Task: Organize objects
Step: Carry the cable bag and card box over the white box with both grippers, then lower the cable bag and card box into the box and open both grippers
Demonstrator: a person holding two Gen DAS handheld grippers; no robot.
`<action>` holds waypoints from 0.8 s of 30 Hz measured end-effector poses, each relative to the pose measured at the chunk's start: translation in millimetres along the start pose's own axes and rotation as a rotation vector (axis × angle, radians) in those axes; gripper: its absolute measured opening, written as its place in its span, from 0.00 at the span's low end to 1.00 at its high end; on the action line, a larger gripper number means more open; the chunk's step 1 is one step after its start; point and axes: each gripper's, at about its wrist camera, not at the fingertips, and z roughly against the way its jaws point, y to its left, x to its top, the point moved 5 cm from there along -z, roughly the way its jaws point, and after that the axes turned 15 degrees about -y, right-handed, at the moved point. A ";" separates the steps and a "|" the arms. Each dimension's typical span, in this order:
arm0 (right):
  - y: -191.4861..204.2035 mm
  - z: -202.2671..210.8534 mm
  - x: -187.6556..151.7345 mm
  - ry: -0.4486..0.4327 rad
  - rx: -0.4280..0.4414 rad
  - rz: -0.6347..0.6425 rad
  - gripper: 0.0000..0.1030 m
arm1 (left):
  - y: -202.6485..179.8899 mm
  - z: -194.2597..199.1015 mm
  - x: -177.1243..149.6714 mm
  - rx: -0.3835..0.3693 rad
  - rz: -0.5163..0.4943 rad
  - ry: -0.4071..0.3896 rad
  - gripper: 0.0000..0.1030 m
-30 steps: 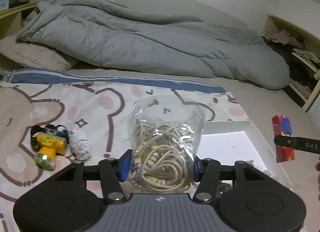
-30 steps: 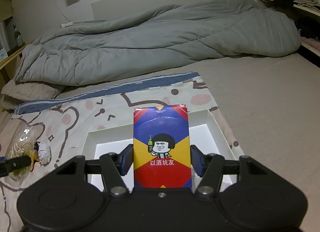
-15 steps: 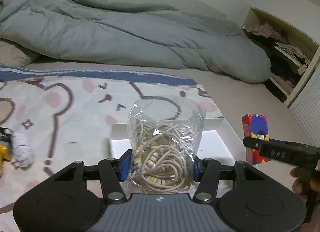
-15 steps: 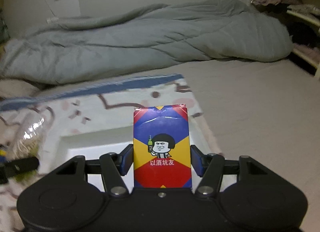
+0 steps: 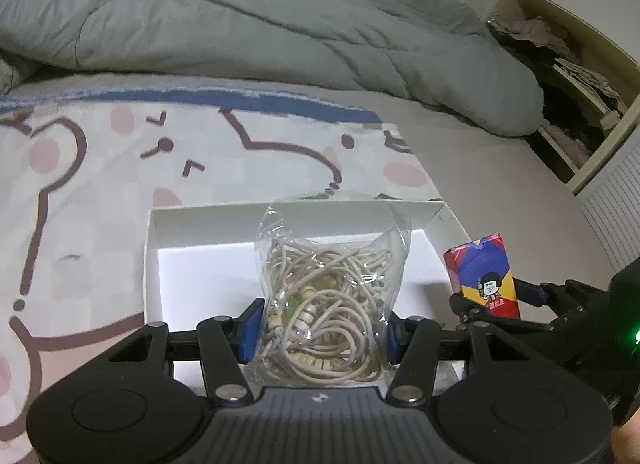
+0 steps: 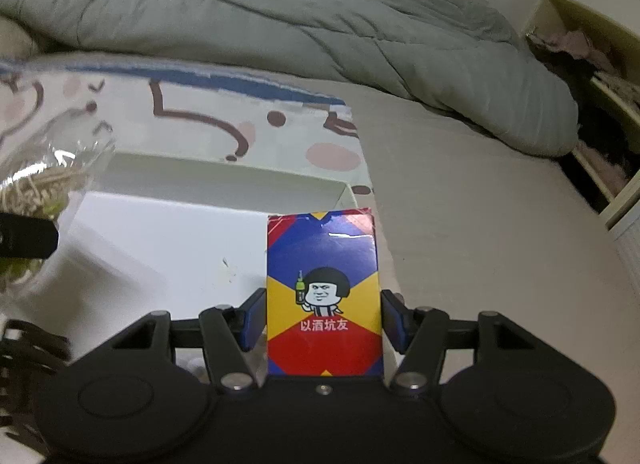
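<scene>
My left gripper (image 5: 320, 332) is shut on a clear plastic bag of beige cord (image 5: 332, 296) and holds it over the near part of a shallow white box (image 5: 192, 264) on the bed. My right gripper (image 6: 322, 322) is shut on a red, blue and yellow card box (image 6: 322, 292) printed with a cartoon face, above the white box's (image 6: 160, 240) right side. The card box (image 5: 484, 280) and right gripper also show at the right of the left wrist view. The bag (image 6: 36, 191) shows at the left edge of the right wrist view.
The white box lies on a bear-print blanket (image 5: 100, 167). A crumpled grey duvet (image 5: 240, 31) fills the back of the bed. Open shelves with clothes (image 5: 568, 75) stand at the right. A dark cable (image 6: 28, 348) lies at the lower left of the right wrist view.
Both grippers have moved right and forward with their loads, to above the white box. The yellow toy and white ball at the left have dropped out of the left wrist view.
</scene>
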 end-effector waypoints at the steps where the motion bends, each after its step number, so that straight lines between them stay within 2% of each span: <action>1: 3.5 -3.1 -2.1 0.004 -0.004 0.023 0.58 | 1.5 -1.5 -0.4 0.003 0.004 0.005 0.55; 4: 9.6 -11.7 -8.9 0.023 -0.008 0.064 0.58 | 4.2 -5.7 -0.4 0.011 0.009 0.013 0.55; 7: 12.1 -16.2 -15.7 0.060 0.020 0.045 0.58 | 4.1 -10.0 -2.1 0.017 0.019 0.022 0.55; 10: 8.1 -15.3 -16.7 0.072 0.093 -0.057 0.58 | 2.2 -18.0 -6.0 0.019 0.034 0.030 0.55; 16: -27.0 -12.1 -17.2 0.084 0.029 -0.287 0.59 | 2.3 -38.2 -17.2 0.079 0.082 0.045 0.57; 18: -38.2 -8.4 -16.6 0.070 0.042 -0.359 0.59 | 5.6 -43.2 -22.1 0.088 0.128 0.081 0.70; 19: -41.2 -7.5 -16.4 0.066 0.048 -0.383 0.59 | 6.4 -44.0 -23.5 0.085 0.142 0.094 0.74; 24: -43.1 -5.9 -16.7 0.064 0.059 -0.386 0.57 | 4.4 -39.9 -24.6 0.091 0.107 0.090 0.72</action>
